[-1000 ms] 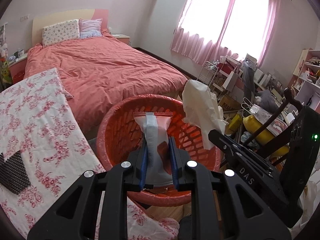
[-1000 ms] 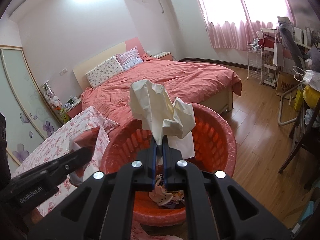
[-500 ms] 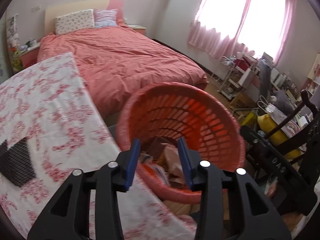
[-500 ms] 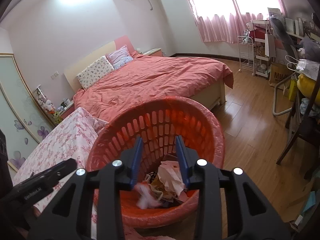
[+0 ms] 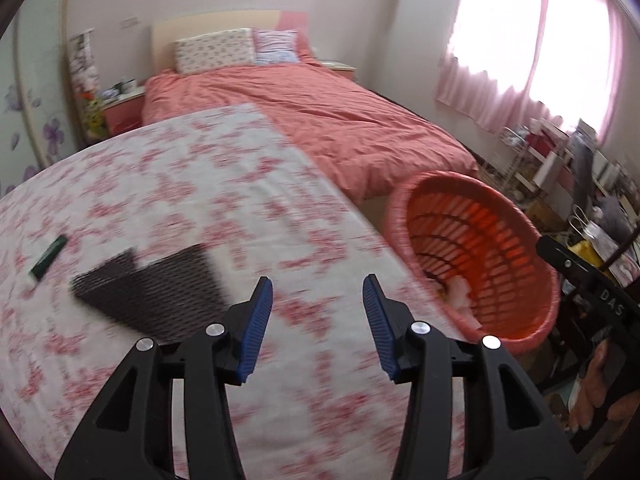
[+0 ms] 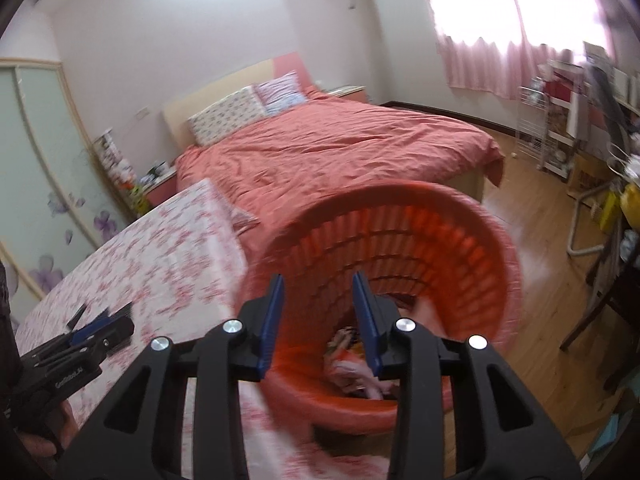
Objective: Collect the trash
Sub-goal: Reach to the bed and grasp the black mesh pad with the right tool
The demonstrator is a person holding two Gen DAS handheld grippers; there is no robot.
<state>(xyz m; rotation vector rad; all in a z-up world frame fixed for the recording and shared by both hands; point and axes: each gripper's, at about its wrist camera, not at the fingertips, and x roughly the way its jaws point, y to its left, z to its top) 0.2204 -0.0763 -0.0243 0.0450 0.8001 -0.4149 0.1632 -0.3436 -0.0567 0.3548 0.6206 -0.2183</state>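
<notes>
My left gripper [image 5: 318, 282] is open and empty above the floral tablecloth [image 5: 168, 184]. A piece of black mesh [image 5: 156, 286] lies on the cloth just left of its fingertips, and a small dark green stick [image 5: 49, 257] lies farther left. The orange trash basket [image 5: 480, 256] stands off the table's right edge with crumpled trash inside. My right gripper [image 6: 318, 280] is open and empty over the basket [image 6: 404, 240], where wrappers and paper [image 6: 352, 364] lie at the bottom. The left gripper also shows in the right wrist view [image 6: 100, 322].
A bed with a coral cover [image 5: 320, 120] lies beyond the table. Cluttered shelves and a dark chair [image 5: 592, 184] stand at the right. Wood floor [image 6: 532, 240] lies right of the basket. A wardrobe with glass doors [image 6: 44, 168] is at the left.
Both grippers opened and dropped the wrapper and the white paper into the basket. The left gripper then swung left over the table toward the black mesh.
</notes>
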